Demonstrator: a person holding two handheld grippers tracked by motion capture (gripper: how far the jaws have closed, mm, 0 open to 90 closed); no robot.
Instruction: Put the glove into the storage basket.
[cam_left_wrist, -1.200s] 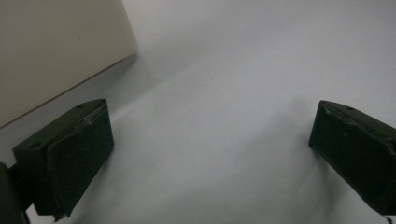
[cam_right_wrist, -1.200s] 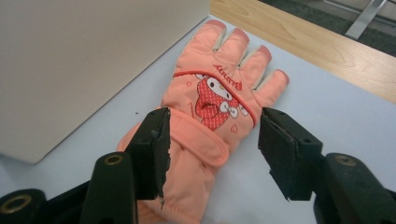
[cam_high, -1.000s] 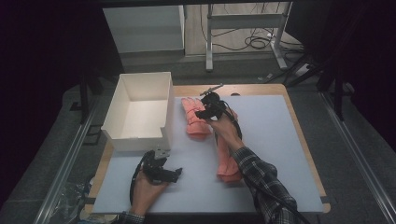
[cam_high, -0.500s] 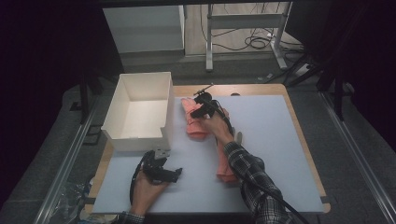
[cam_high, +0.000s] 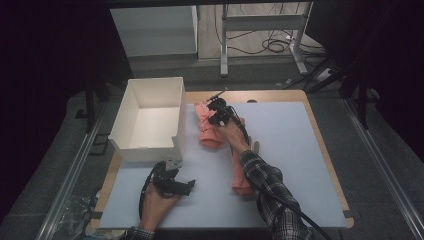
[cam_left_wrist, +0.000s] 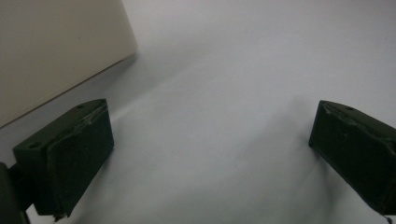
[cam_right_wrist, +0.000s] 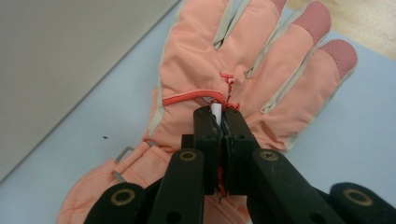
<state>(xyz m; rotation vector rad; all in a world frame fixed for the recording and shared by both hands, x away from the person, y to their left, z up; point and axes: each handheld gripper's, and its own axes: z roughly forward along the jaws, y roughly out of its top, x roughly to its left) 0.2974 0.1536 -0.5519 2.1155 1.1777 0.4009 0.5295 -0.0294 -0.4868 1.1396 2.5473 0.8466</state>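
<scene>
my right claw (cam_right_wrist: 223, 122) is pinched shut on the pink glove (cam_right_wrist: 243, 65), its cuff cut off below. my left claw (cam_left_wrist: 210, 154) gapes wide over bare desk (cam_left_wrist: 233, 70), gripping nothing.

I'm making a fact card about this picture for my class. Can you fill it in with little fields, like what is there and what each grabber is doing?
Place: white mat on a table
Box: open white box, left of the gloves
Glove one: pink glove, lying flat by the box
Glove two: second pink glove, partly under the sleeve
Right gripper: fingers shut, pinching glove one's fabric
Left gripper: fingers wide open, holding nothing, near the box
</scene>
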